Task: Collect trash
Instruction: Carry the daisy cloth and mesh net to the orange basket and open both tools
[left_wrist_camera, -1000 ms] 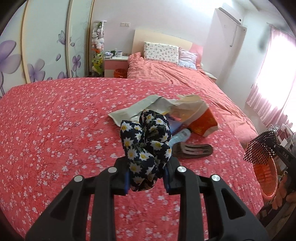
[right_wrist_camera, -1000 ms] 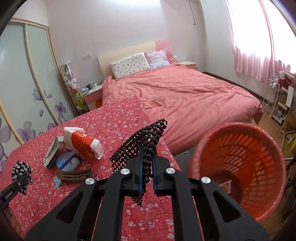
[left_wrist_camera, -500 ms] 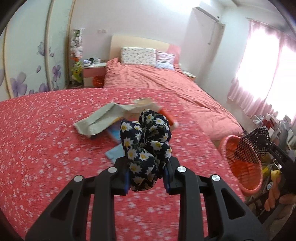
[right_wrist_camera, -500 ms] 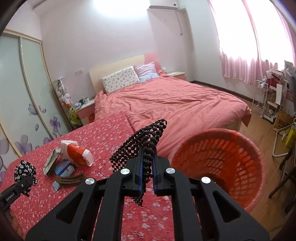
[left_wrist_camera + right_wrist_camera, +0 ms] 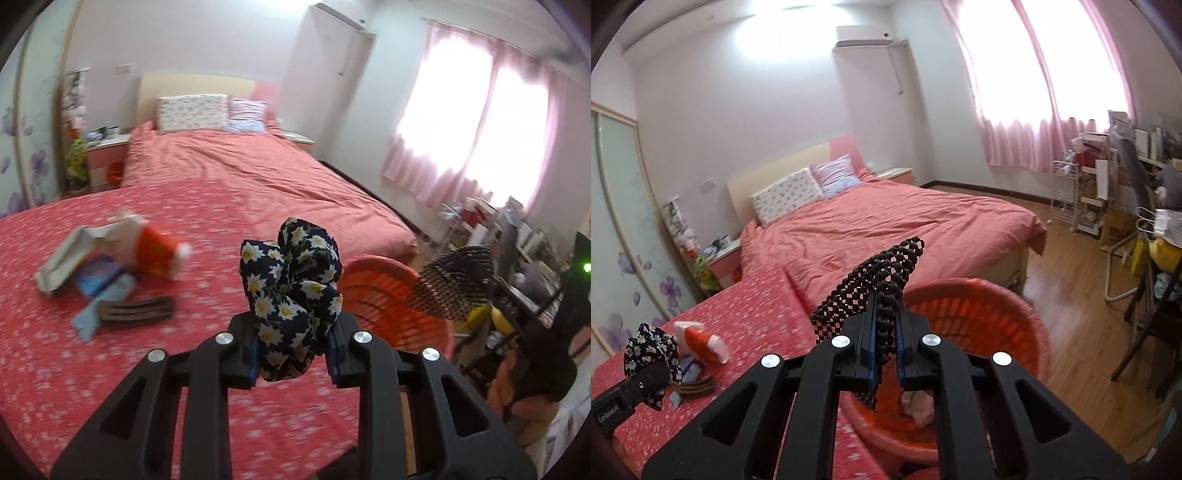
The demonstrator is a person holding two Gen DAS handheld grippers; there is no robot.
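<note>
Left claw [image 5: 291, 354] pinching floral cloth bundle [image 5: 291, 291] above red-covered tabletop [image 5: 55, 369]; orange basket [image 5: 388, 314] just beyond. Still lying on tabletop: crumpled wrappers [image 5: 110, 258], brown comb-like piece [image 5: 136, 312].

Right claw [image 5: 884, 345] clamped on black beaded mesh [image 5: 875, 284], over basket [image 5: 1015, 332] mouth. Some scraps [image 5: 919, 402] already inside. Roughly midway; both held pieces not yet dropped.

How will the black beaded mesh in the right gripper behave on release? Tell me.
The beaded mesh probably flops: it folds and droops below the right gripper. Its loose bead links would likely collapse in a heap, not roll. Dropped over the orange basket, it should fall straight in.
</note>
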